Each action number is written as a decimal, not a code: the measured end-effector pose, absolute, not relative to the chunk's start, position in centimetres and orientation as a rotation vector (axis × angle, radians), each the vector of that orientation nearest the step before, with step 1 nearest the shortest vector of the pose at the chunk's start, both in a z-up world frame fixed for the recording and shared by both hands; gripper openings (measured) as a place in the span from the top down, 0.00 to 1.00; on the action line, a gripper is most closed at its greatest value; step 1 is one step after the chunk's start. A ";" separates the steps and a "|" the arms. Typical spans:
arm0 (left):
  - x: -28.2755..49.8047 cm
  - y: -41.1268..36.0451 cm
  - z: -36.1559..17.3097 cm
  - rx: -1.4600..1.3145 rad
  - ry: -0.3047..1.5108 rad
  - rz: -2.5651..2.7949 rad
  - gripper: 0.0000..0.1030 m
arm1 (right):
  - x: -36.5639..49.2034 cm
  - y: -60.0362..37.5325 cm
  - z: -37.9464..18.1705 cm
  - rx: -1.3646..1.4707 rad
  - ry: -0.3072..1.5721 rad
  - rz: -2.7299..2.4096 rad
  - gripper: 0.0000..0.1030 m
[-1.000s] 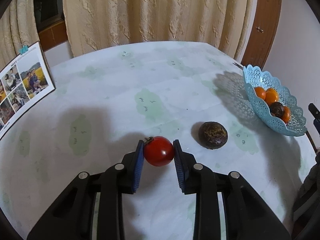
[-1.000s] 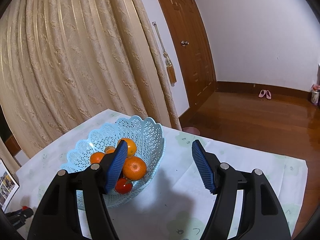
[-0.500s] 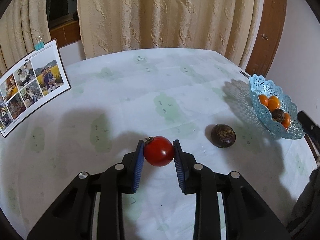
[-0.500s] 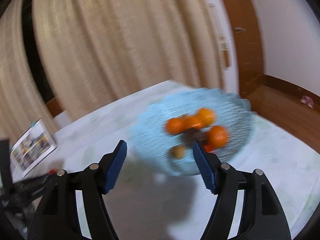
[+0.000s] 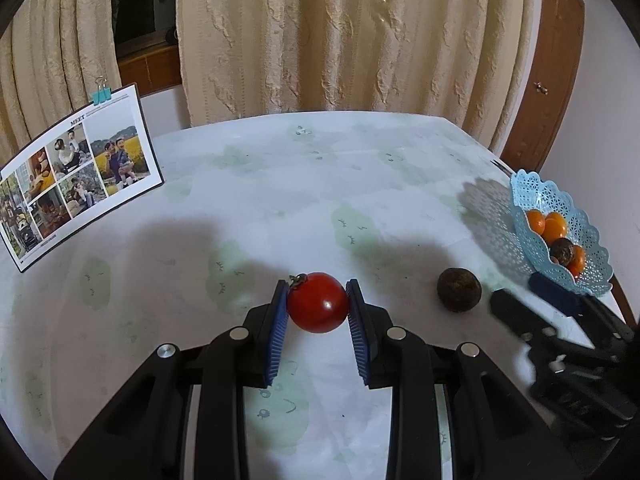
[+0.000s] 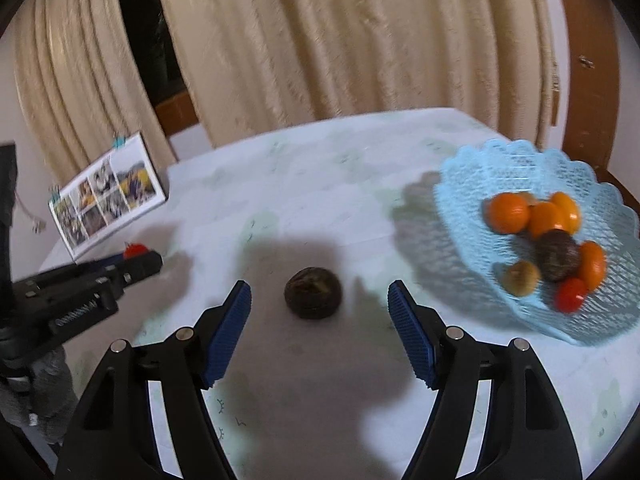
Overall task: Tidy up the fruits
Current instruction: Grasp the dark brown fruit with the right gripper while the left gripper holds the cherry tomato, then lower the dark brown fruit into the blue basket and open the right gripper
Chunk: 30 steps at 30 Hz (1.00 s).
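While my left gripper (image 5: 317, 308) pinches the red tomato (image 5: 318, 302) between its ribbed blue pads (image 5: 277, 336), I can see the fruit is glossy, smooth and round, with a small dry stem curling at its top left. It hangs clear above the table (image 5: 280, 184), over the near middle of the cloth.

My right gripper (image 6: 319, 334) stands with its jaws spread wide and nothing between the pads; ahead of them, on the cloth, sits the dark brown fruit (image 6: 313, 293). It's round, dull and rough-skinned, a bit wrinkled. It lies toward the table's near right side, well apart from the edge.

That cloth looks like a pale, smooth plastic sheet with faint green patches and tiny printed marks.

Over at the right edge, the light blue basket (image 6: 500, 168) is a moulded plastic lattice with a scalloped, lacy rim, shaped like a shallow bowl. Inside I count several bright oranges (image 6: 509, 213), smooth-skinned, another dark rough fruit (image 6: 557, 255) lying among them, a small tan one (image 6: 520, 278), and a small red one (image 6: 571, 300) low near the front wall.

Far left edge: a stiff photo card (image 5: 76, 176) stands tilted, glossy, with a teal binder clip (image 5: 102, 94) on its top. Behind the table, heavy cream curtains (image 5: 352, 36) hang in textured folds.
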State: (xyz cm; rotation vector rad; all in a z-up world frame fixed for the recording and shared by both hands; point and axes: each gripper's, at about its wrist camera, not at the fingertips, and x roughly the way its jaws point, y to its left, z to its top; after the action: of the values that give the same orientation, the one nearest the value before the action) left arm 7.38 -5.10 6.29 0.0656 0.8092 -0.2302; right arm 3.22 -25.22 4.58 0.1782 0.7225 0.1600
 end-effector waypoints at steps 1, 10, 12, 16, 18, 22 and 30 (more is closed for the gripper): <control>7.4 -5.1 6.3 0.065 0.810 -0.227 0.72 | 3.5 -24.9 4.2 0.169 0.741 0.168 0.30; 7.5 -5.0 6.0 0.064 0.817 -0.228 0.72 | 7.2 -23.7 1.8 0.145 0.881 0.196 0.41; 7.6 -5.1 5.9 0.066 0.821 -0.228 0.72 | 7.4 -23.5 1.7 0.125 0.885 0.185 0.46; 7.7 -5.1 5.7 0.067 0.825 -0.229 0.72 | 7.5 -23.3 1.7 0.095 0.885 0.161 0.58; 7.7 -5.1 5.7 0.067 0.825 -0.229 0.72 | 7.4 -23.5 1.7 0.103 0.884 0.165 0.58; 7.7 -5.1 5.7 0.068 0.825 -0.229 0.72 | 6.7 -23.7 2.0 0.115 0.872 0.170 0.58; 7.5 -5.4 5.6 0.075 0.824 -0.236 0.72 | 4.5 -25.9 4.7 0.179 0.778 0.158 0.58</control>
State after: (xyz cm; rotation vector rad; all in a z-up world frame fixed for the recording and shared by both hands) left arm 7.51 -5.43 5.60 0.0745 0.8245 -0.2359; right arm 4.47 -25.88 4.66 0.1785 0.7785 0.1583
